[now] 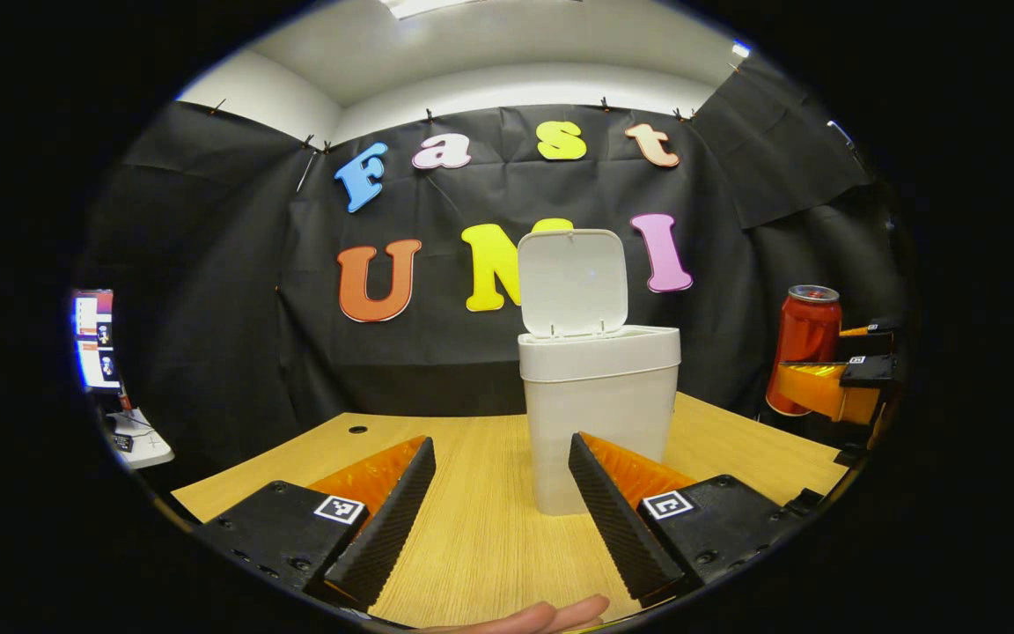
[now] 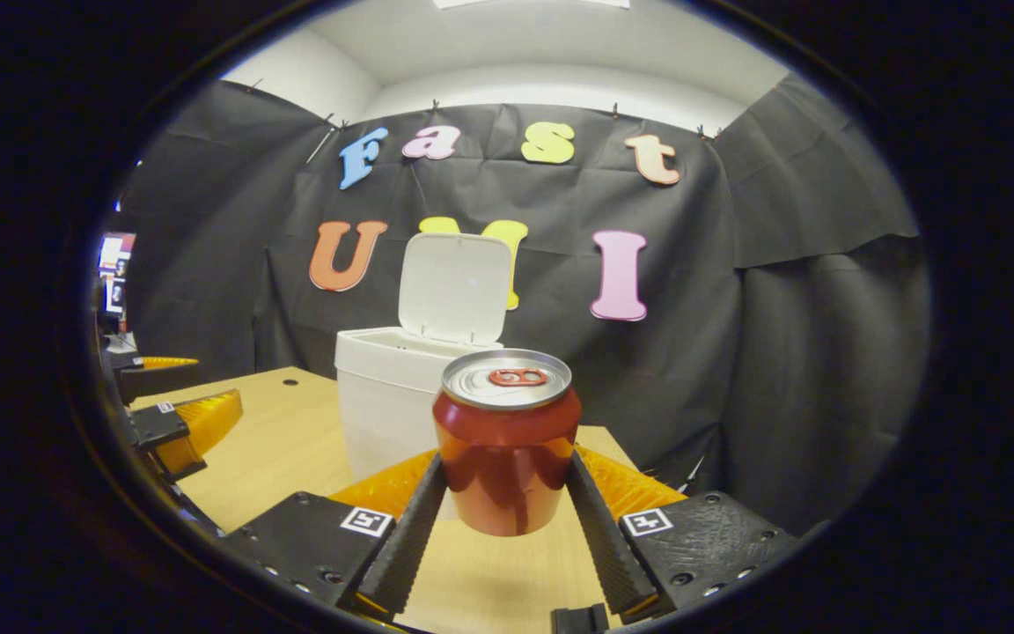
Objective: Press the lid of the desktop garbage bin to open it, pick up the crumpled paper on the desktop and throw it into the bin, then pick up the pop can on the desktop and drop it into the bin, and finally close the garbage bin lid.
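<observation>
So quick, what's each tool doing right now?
Left tool: open, holding nothing, facing the open bin.
Right tool: closed on the red can, lifted off the table.

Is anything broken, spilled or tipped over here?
No, nothing stands out. The bin stands straight on the table with its lid up, and the right gripper holds the pop can upright, undented.

The white bin (image 1: 599,414) stands upright mid-desk, lid (image 1: 573,282) raised. The red can (image 2: 507,445) is upright, lifted off the desk.
</observation>
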Tool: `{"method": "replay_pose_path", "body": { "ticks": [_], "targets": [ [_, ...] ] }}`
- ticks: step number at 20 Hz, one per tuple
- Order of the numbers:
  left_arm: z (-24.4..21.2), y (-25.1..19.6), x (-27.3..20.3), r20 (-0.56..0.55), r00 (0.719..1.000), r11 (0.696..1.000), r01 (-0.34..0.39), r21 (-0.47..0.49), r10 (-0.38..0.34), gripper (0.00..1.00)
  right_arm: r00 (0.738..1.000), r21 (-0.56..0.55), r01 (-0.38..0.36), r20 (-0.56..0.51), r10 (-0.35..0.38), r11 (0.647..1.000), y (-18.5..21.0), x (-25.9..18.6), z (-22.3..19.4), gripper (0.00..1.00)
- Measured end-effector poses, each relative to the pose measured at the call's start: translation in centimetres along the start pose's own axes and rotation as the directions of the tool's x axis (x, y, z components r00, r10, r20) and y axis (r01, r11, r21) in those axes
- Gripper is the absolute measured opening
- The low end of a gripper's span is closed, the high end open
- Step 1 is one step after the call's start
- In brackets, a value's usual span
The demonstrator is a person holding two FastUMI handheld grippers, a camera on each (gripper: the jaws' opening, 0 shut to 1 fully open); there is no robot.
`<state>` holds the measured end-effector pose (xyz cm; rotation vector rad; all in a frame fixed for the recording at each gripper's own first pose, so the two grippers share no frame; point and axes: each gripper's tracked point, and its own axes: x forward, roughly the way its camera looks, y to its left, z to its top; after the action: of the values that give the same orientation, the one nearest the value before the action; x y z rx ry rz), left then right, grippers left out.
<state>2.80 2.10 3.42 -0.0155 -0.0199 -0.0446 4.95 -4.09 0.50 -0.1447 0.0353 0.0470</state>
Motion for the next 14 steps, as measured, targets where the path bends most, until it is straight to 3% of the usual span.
{"method": "replay_pose_path", "body": {
  "ticks": [7, 14],
  "targets": [
    [0.5, 2.7, -0.5, -0.004, 0.999, 0.999, -0.044, 0.012, 0.044, 0.99, 0.997, -0.023, -0.072, 0.011, 0.072, 0.997, 3.3, 0.6, 6.2, 0.79],
    [0.7, 4.4, -0.4, -0.008, 0.998, 0.998, -0.057, -0.018, 0.057, 0.99, 0.993, -0.047, -0.121, -0.017, 0.12, 0.992, 6.4, 4.4, 13.2, 0.79]
  ]
}}
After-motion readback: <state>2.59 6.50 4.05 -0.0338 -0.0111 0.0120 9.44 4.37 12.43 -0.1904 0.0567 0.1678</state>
